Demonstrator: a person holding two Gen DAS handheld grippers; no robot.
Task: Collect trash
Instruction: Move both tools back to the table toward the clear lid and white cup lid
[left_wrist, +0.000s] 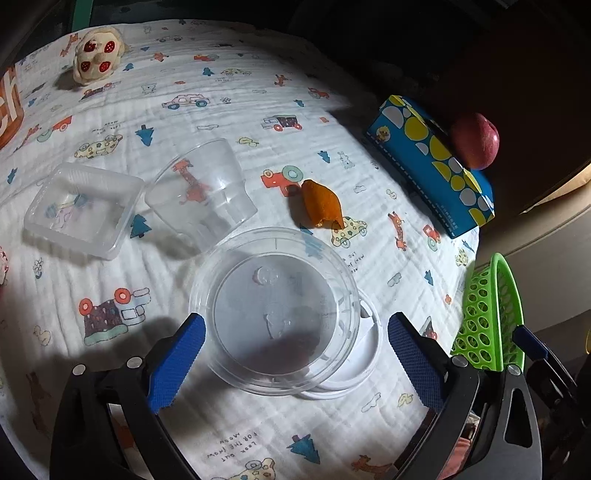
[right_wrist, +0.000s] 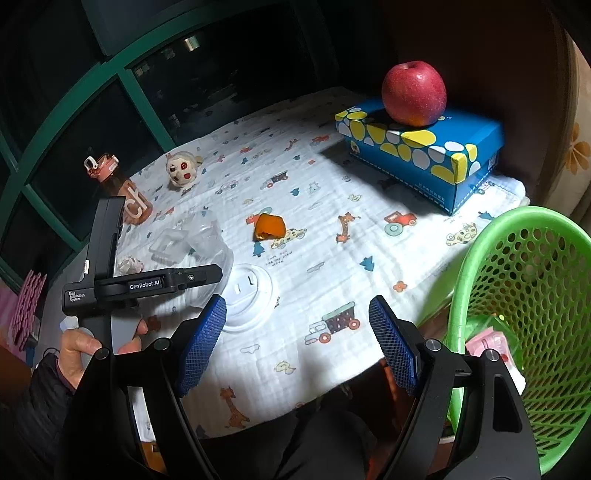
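My left gripper (left_wrist: 295, 354) is open, its blue pads on either side of a clear round plastic bowl (left_wrist: 275, 310) that rests on a white lid (left_wrist: 354, 365). A clear cup (left_wrist: 201, 192) lies tipped beside a clear square tray (left_wrist: 83, 208). An orange peel (left_wrist: 321, 205) lies beyond. My right gripper (right_wrist: 297, 343) is open and empty above the table's front edge. From the right wrist view the peel (right_wrist: 269, 227), white lid (right_wrist: 247, 299), cup (right_wrist: 210, 236) and left gripper body (right_wrist: 147, 286) show. A green basket (right_wrist: 524, 325) at right holds some trash.
A blue box (right_wrist: 424, 155) with a red apple (right_wrist: 413, 94) on it stands at the back right. A stuffed toy (right_wrist: 181, 171) and an orange bottle (right_wrist: 122, 188) stand at the back left. A crumpled wrapper (right_wrist: 129, 264) lies near the tray. The patterned cloth (right_wrist: 314, 258) covers the table.
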